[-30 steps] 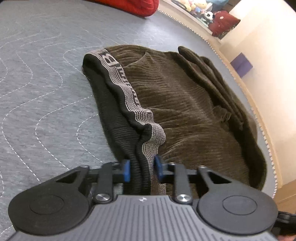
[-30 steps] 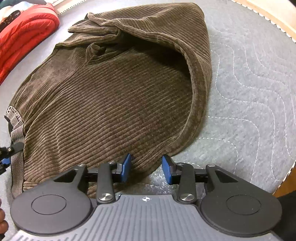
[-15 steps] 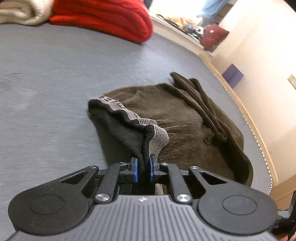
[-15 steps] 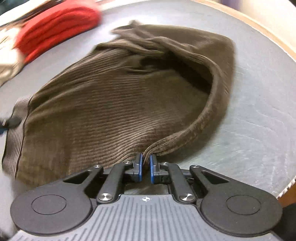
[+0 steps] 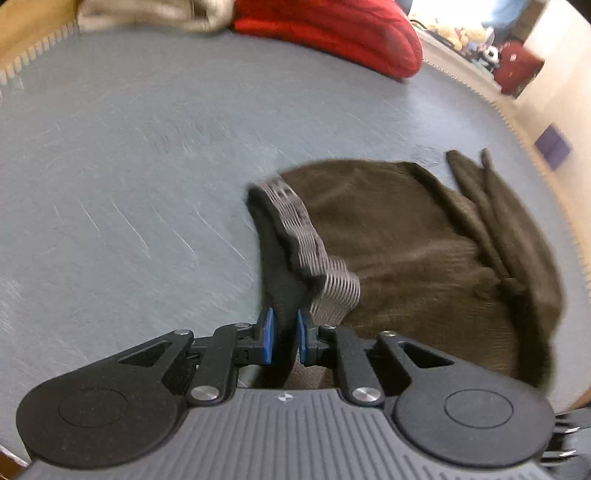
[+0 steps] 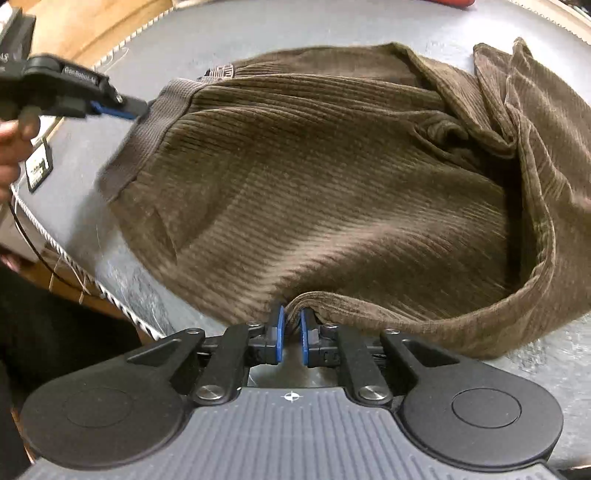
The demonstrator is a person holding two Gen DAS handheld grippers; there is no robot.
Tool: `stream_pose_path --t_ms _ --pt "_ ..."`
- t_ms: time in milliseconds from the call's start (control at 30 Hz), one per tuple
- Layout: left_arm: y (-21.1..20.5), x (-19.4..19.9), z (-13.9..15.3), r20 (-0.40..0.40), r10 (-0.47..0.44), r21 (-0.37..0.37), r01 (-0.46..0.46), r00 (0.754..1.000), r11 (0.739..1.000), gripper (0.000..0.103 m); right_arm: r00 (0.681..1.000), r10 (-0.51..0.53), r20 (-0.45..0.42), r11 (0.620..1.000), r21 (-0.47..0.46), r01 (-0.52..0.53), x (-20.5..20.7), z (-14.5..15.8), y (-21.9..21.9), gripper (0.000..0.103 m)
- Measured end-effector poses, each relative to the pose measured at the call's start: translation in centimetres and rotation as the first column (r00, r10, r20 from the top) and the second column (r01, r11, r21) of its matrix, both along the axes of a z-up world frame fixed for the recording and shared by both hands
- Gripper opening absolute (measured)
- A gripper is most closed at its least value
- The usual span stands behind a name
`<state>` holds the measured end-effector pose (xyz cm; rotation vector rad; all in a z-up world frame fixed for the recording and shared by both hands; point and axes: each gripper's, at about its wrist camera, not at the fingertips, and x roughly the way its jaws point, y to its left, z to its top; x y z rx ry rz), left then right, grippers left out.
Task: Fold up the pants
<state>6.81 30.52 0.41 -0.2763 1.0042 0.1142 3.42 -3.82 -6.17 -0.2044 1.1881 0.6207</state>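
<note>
A grey quilted bed [image 5: 147, 166] spreads ahead of both tongs. Brown pants [image 6: 332, 177] lie on it, waistband clamped in the left tongs [image 5: 282, 334], hem edge pinched in the right tongs [image 6: 291, 338]. A red pillow [image 5: 332, 33] lies far beyond; the waistband lettering is probably too blurred to read.

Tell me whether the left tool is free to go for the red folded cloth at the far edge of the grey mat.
Probably not yet. The left tool is shut on the striped waistband of the brown corduroy pants. The grey quilted mat toward the red folded cloth looks bare, so only that grip hinders it.
</note>
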Motion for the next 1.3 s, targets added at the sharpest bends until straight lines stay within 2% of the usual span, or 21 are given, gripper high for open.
stream_pose_path --t_ms 67,200,300,333,400,467,533,567,667,733,867,1000,1167,1233,1267,1300 --pt "-1.2 0.1 2.0 0.049 -0.006 0.04 0.004 0.999 0.999 0.013 1.0 -0.027 -0.009 0.999 0.03 0.028 0.6 1.0 -0.3 0.011" --pt "-5.1 0.1 7.1 0.136 -0.085 0.032 0.081 0.987 0.996 0.021 0.994 -0.106 0.037 0.988 0.115 0.101 1.5 5.5 -3.6 0.011" --pt "-8.9 0.1 10.6 0.206 -0.13 0.037 0.125 0.97 0.991 0.032 0.969 -0.19 0.16 0.973 0.158 0.165 3.7 10.3 -7.3 0.011" --pt "-9.9 0.0 11.3 0.234 -0.13 0.018 0.129 0.964 0.991 0.038 0.957 -0.213 0.197 0.969 0.166 0.182 4.6 11.6 -8.3 0.011" --pt "-12.2 -0.3 11.6 0.287 -0.115 -0.038 0.131 0.951 0.991 0.044 0.926 -0.265 0.27 0.958 0.185 0.22 6.9 14.1 -10.8 0.019" --pt "-14.3 -0.6 9.8 0.308 -0.115 -0.061 0.14 0.944 0.988 0.045 0.903 -0.293 0.315 0.952 0.188 0.243 9.1 15.1 -12.9 0.025" --pt "-16.9 0.7 7.3 0.186 -0.128 -0.013 0.132 0.974 0.991 0.043 0.887 -0.315 0.338 0.947 0.171 0.271 11.2 14.7 -14.1 0.027" --pt "-17.9 1.1 6.7 0.171 -0.134 -0.008 0.137 0.976 0.991 0.043 0.886 -0.323 0.333 0.945 0.167 0.281 12.0 14.1 -14.6 0.028" --pt "-20.3 2.4 6.4 0.185 -0.209 0.065 0.201 0.96 0.977 0.044 0.89 -0.368 0.268 0.928 0.167 0.333 14.3 10.7 -15.8 0.028" --pt "-20.8 3.1 6.0 0.187 -0.223 0.102 0.207 0.957 0.973 0.044 0.904 -0.377 0.204 0.926 0.113 0.36 15.7 8.7 -15.5 0.028" --pt "-21.0 5.3 4.6 0.153 -0.218 0.072 0.209 0.964 0.975 0.044 0.91 -0.348 0.224 0.936 0.137 0.325 17.8 7.8 -13.3 0.032" --pt "-20.5 6.2 3.3 0.115 -0.211 0.072 0.204 0.971 0.976 0.045 0.935 -0.319 0.157 0.948 0.069 0.312 20.7 5.4 -10.9 0.036" --pt "-20.1 6.3 3.5 0.126 -0.219 0.056 0.214 0.967 0.975 0.046 0.952 -0.288 0.107 0.955 -0.038 0.293 22.6 2.6 -8.8 0.037" --pt "-20.0 6.4 3.6 0.127 -0.22 0.07 0.212 0.967 0.975 0.047 0.958 -0.275 0.081 0.959 -0.043 0.279 22.5 2.0 -8.6 0.036" --pt "-20.0 6.4 3.7 0.124 -0.219 0.073 0.211 0.968 0.975 0.047 0.961 -0.266 0.076 0.962 -0.045 0.27 22.4 1.9 -8.5 0.031" --pt "-19.9 6.3 3.7 0.123 -0.218 0.075 0.21 0.968 0.975 0.047 0.964 -0.253 0.078 0.965 -0.049 0.257 22.1 1.8 -8.6 0.015"
